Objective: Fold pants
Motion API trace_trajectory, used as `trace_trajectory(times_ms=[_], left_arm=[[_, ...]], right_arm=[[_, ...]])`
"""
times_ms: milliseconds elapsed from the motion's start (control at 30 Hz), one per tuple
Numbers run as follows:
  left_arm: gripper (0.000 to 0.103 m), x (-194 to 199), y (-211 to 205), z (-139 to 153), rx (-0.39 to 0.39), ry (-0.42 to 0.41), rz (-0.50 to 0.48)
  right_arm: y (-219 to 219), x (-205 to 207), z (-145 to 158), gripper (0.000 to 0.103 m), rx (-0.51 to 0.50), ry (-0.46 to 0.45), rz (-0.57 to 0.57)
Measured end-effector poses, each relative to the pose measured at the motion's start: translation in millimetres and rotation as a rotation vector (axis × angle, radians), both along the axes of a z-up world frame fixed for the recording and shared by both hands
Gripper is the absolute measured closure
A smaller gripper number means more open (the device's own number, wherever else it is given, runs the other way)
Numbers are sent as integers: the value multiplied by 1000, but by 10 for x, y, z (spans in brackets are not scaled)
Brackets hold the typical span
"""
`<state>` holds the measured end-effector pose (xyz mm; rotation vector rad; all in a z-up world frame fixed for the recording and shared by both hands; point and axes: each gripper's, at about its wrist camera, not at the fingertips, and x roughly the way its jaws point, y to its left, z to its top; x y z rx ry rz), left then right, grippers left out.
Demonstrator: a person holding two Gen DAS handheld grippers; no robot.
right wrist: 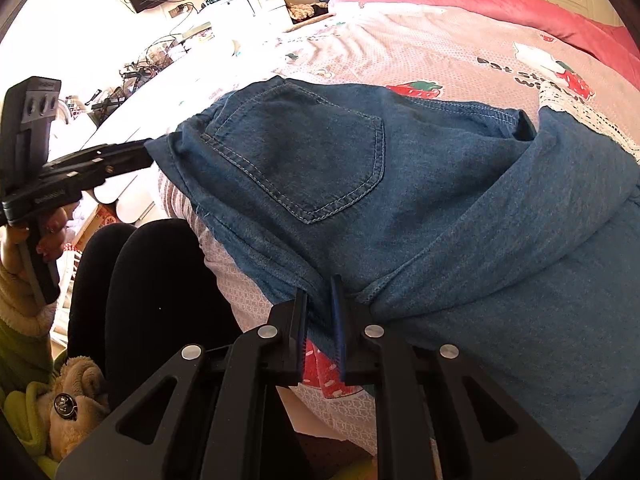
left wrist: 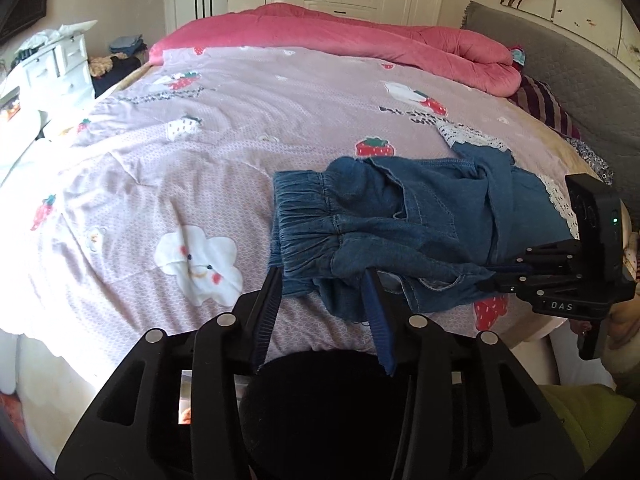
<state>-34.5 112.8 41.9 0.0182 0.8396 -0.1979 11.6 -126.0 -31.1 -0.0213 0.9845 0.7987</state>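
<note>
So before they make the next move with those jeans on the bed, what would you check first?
1. Right gripper holding the pants: ok, its jaws are closed on a denim edge.
2. Left gripper let go: ok, its jaws stand apart and the pads are not pressing the waistband.
3. Fold tidy: not ok, the layers are bunched and the edges uneven.
4. Lace hem tucked in: not ok, it sticks out past the denim.
5. Room on the bedspread: ok, bare cover beside the waistband.
6. Pants fully supported at the near bed edge: cannot tell.
</note>
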Motion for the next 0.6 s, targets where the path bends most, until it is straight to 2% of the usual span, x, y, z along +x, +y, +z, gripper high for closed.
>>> trace_trajectory(times_ms=[67,167,333,400,467,500,600], left_arm=[[69,-27,33,95,1,-22,18],[69,14,36,221,-53,-41,21],[69,261,-343,214,-126,-20,-74],[80,386,-579,93,-142,17,-135],[85,451,-735,-70,-114,57,-163],[87,484,-815,-193,-76,80,-173],[88,504,-875,-487,8,137,-164]], right_arm=[[-21,4,-8,91,7,6,-2],[-33,7,-4,88,17,12,-1],[-20,-48,49,74,26,15,21],[-49,-75,101,73,37,11,18],[-138,-103,174,73,57,6,8],[-199,-115,222,73,65,-5,-3],[-358,-101,348,73,74,-47,-56]])
